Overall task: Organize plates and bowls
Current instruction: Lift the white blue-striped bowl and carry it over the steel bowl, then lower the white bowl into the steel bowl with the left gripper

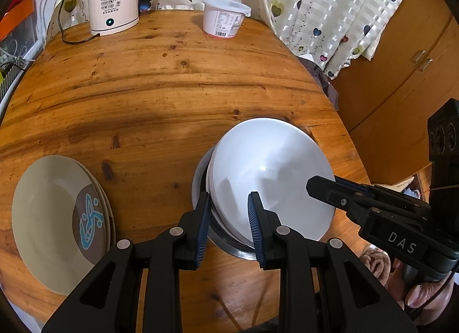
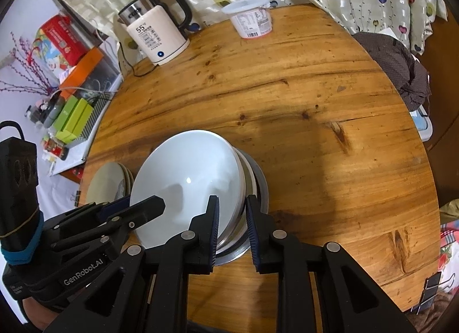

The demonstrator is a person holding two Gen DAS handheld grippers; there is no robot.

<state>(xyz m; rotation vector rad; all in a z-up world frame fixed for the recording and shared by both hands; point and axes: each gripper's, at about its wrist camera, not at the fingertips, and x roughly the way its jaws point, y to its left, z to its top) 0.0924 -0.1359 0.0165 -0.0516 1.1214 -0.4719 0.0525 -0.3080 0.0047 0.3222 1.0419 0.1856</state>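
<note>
White bowl: the white bowl (image 1: pixel 269 178) sits tilted in a steel bowl (image 1: pixel 229 244), which rests on the round wooden counter (image 1: pixel 160 86), toward its near edge. In the left wrist view it leans toward 10 o'clock.
Left gripper: the left gripper (image 1: pixel 229 218) straddles the white bowl's near-left rim, one blue pad outside, one inside. Jaws are narrowly parted; whether the pads actually press the rim I cannot tell.
Right gripper: the right gripper (image 2: pixel 231 222) straddles the opposite rim, around 4 o'clock on the bowl in its own view. Jaws stand a little apart, and there's a sliver of gap showing beside the rim, so it looks loose, not clamped.
Plates: a stack of beige plates (image 1: pixel 57 218) with a brown and blue motif lies at 9 o'clock from the bowls, apart from them.
Far edge: an electric kettle (image 1: pixel 114 0) at 11 o'clock, a lidded white plastic tub (image 1: pixel 225 17) at 12 o'clock.
Hand: a person's fingers (image 1: pixel 424 292) grip the right tool's handle.
</note>
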